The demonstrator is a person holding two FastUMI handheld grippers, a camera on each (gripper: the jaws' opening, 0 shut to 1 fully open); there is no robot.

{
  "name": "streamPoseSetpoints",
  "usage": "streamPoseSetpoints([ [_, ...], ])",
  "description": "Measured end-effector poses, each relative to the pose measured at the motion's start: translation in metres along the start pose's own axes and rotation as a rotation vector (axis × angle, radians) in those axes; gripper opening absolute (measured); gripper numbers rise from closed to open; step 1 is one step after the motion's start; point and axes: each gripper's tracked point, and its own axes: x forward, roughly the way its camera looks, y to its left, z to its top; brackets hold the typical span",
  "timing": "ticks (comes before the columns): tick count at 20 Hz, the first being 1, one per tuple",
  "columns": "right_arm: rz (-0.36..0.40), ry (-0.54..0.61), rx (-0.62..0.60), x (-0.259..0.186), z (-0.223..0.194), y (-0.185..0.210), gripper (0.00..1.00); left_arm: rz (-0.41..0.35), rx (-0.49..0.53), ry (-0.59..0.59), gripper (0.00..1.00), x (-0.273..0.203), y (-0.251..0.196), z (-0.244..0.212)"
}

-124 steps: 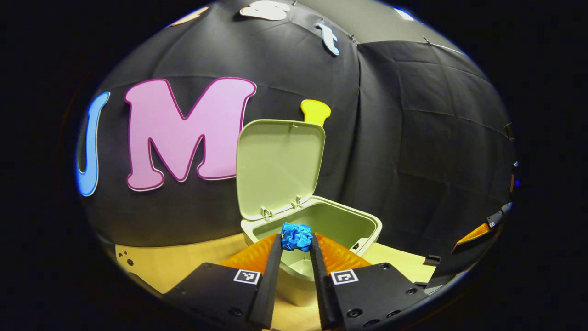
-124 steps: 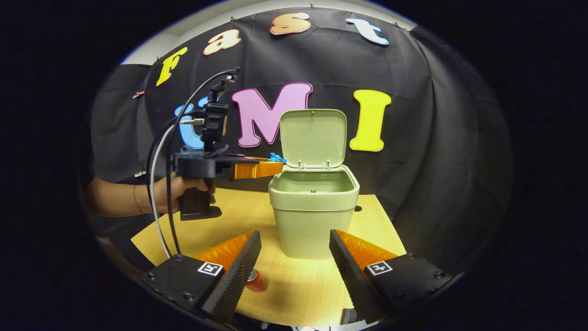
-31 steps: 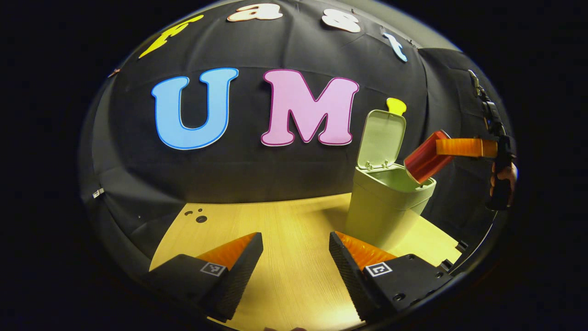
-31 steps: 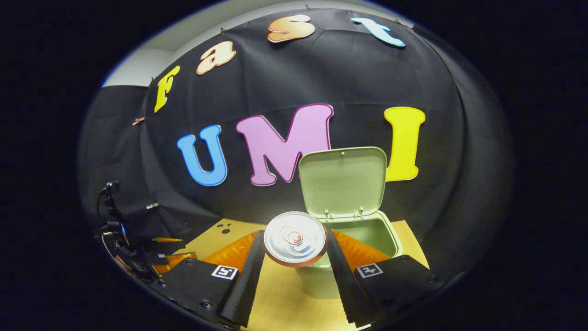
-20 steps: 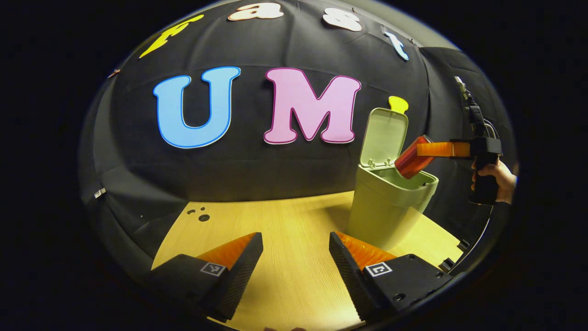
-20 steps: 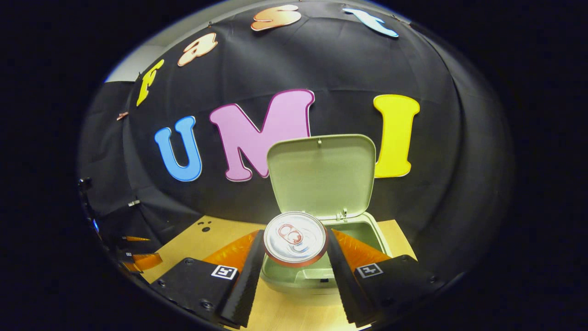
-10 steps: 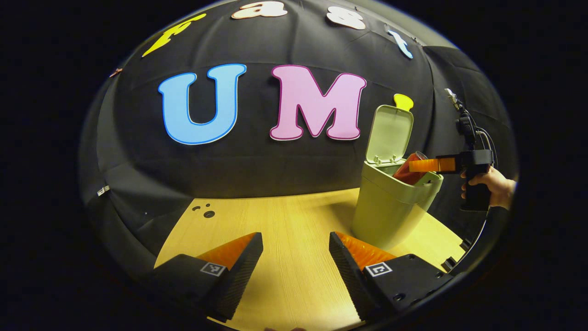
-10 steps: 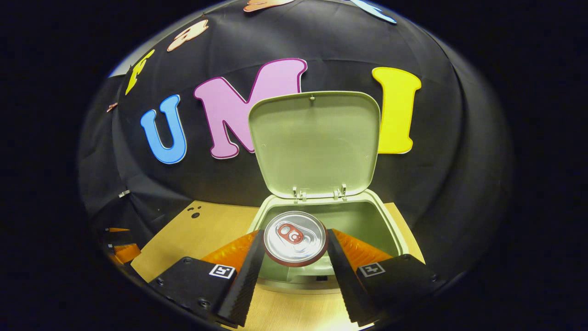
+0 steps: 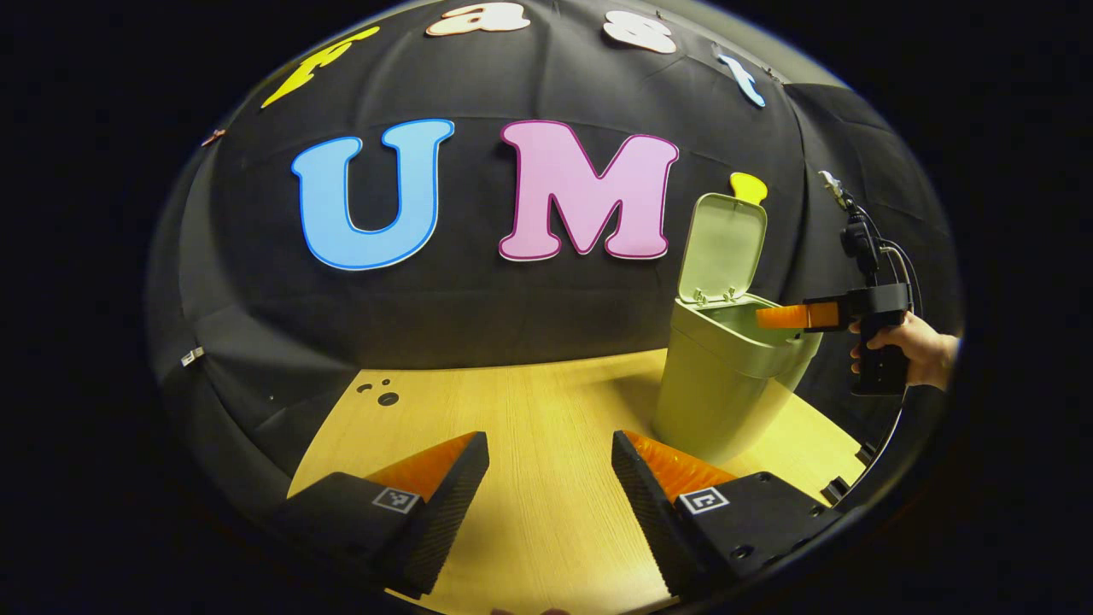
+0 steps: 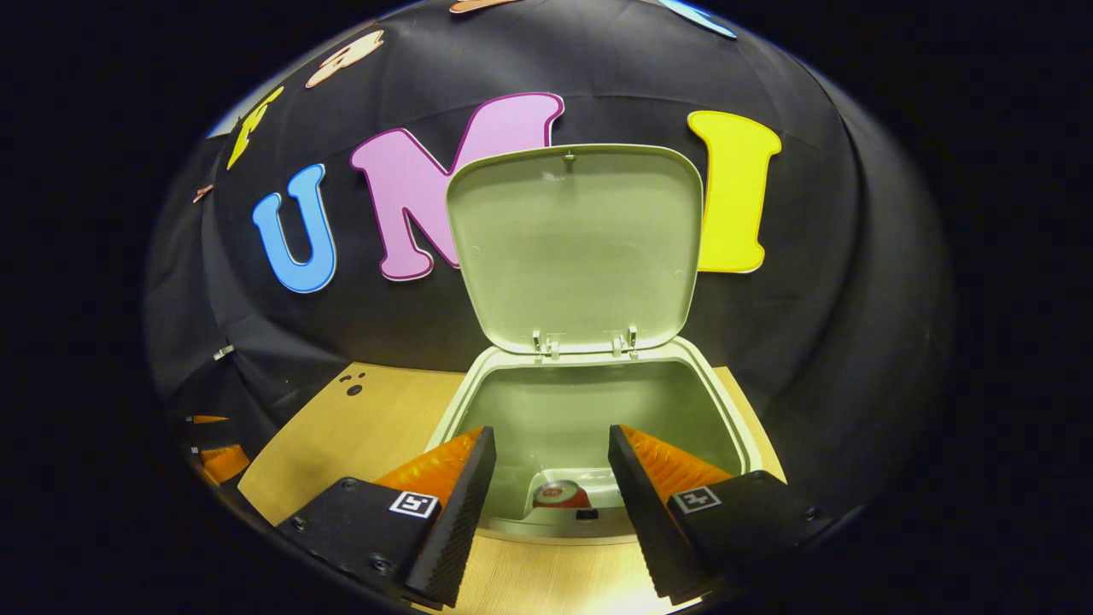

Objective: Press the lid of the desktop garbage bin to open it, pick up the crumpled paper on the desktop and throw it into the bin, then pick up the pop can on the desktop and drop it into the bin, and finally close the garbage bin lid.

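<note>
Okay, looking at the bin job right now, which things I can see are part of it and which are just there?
Part of the job:
- garbage bin, open
- lid, standing up
- pop can, down inside the bin
- right gripper, open above the bin
- left gripper, open over the table

Just there:
- wooden table
- holes in the tabletop

Right tool [image 10: 546,478] released, can [image 10: 560,494] now in bin [image 10: 734,427]

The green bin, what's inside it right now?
A pop can lies at the bottom of the bin. The crumpled paper cannot be made out; the bin's near wall hides part of the floor.
</note>
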Motion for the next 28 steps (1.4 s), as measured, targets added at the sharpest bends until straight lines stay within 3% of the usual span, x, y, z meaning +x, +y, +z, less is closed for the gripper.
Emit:
streamPoseSetpoints([
  [6, 0.011, -0.030, -0.001, -0.011, 0.011, 0.003, 0.84, 0.003, -0.004, 0.001, 0.94, -0.001, 0.001, -0.001],
  [9, 0.022, -0.065, -0.029, -0.021, 0.029, 0.009, 0.95, -0.001, -0.004, 0.000, 0.94, -0.001, -0.001, -0.001],
  [19, 0.067, -0.347, -0.115, -0.064, 0.154, 0.039, 0.98, -0.015, -0.001, -0.013, 0.94, -0.004, -0.004, 0.001],
  [28, -0.042, -0.475, -0.164, -0.048, 0.225, 0.024, 0.96, -0.016, -0.026, -0.008, 0.94, -0.017, -0.008, -0.006],
])
